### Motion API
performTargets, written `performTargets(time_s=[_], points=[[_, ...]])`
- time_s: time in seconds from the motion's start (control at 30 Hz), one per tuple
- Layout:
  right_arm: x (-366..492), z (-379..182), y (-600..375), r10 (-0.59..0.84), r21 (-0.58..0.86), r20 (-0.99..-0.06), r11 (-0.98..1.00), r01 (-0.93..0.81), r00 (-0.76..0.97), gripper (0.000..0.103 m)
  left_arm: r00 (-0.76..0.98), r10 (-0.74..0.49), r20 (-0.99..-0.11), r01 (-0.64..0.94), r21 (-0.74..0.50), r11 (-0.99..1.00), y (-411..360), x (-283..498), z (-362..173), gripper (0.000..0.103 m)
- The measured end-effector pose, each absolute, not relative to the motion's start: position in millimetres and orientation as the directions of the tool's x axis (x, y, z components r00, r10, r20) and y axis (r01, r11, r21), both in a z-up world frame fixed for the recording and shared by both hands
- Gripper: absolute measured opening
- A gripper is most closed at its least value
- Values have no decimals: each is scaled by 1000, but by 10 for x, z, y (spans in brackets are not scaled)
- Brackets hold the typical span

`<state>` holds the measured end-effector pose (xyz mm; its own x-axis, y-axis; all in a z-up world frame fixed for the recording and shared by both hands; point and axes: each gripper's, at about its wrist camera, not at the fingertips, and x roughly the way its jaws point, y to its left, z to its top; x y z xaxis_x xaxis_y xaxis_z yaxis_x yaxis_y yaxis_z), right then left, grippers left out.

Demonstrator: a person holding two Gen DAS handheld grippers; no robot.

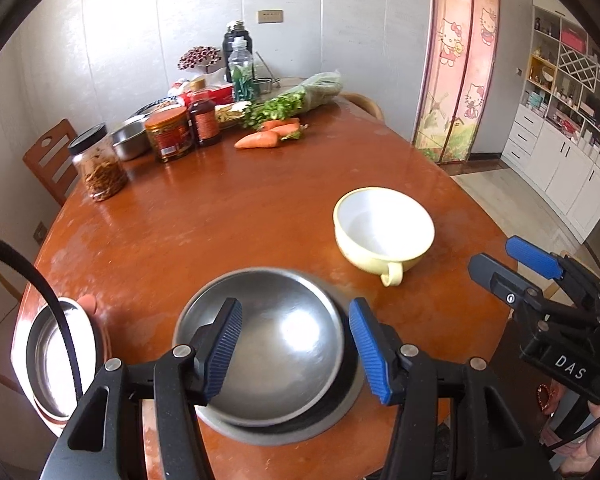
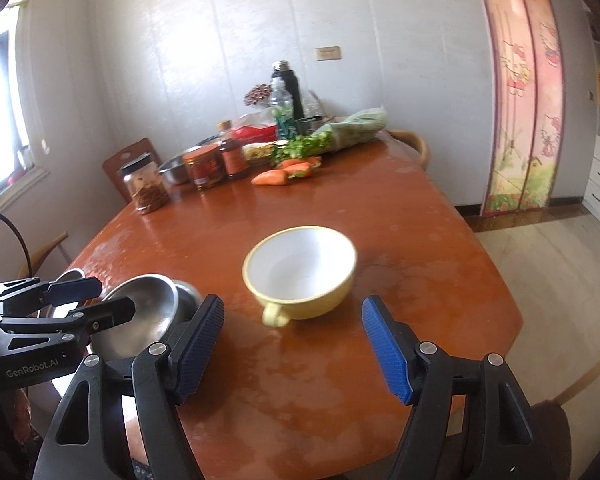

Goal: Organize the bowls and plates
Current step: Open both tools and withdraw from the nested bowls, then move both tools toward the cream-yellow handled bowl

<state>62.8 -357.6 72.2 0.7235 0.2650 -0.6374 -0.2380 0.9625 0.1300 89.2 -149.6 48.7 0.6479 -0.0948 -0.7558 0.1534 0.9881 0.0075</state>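
Observation:
A steel bowl (image 1: 276, 344) rests tilted inside a second steel bowl (image 1: 300, 424) near the table's front edge. My left gripper (image 1: 296, 348) is open just above them, with nothing held. A yellow cup-shaped bowl with a white inside and a handle (image 1: 384, 228) stands to their right; it also shows in the right wrist view (image 2: 300, 268). My right gripper (image 2: 294, 348) is open and empty, a little in front of the yellow bowl. Another steel dish on a plate (image 1: 56, 356) lies at the table's left edge.
The brown oval table (image 1: 240, 216) carries jars (image 1: 168, 132), bottles (image 1: 241, 68), a steel bowl (image 1: 130, 140), carrots (image 1: 268, 134) and greens (image 1: 300, 98) at its far end. Wooden chairs (image 1: 54, 156) stand around it. White cabinets (image 1: 560, 152) are at the right.

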Motion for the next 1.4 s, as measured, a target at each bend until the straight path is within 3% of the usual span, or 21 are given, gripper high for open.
performTargets(time_s=[0.43,1.4], points=[[756,665,-3868,215,127,-652,976,-175,727,75,643,-129,-755,214,15,977,-1817,1246,493,61],[1739,195,-3811,208,149,-760,978,-146,616,77,535,-95,-840,221,31,975,-1980,2180,80,62]])
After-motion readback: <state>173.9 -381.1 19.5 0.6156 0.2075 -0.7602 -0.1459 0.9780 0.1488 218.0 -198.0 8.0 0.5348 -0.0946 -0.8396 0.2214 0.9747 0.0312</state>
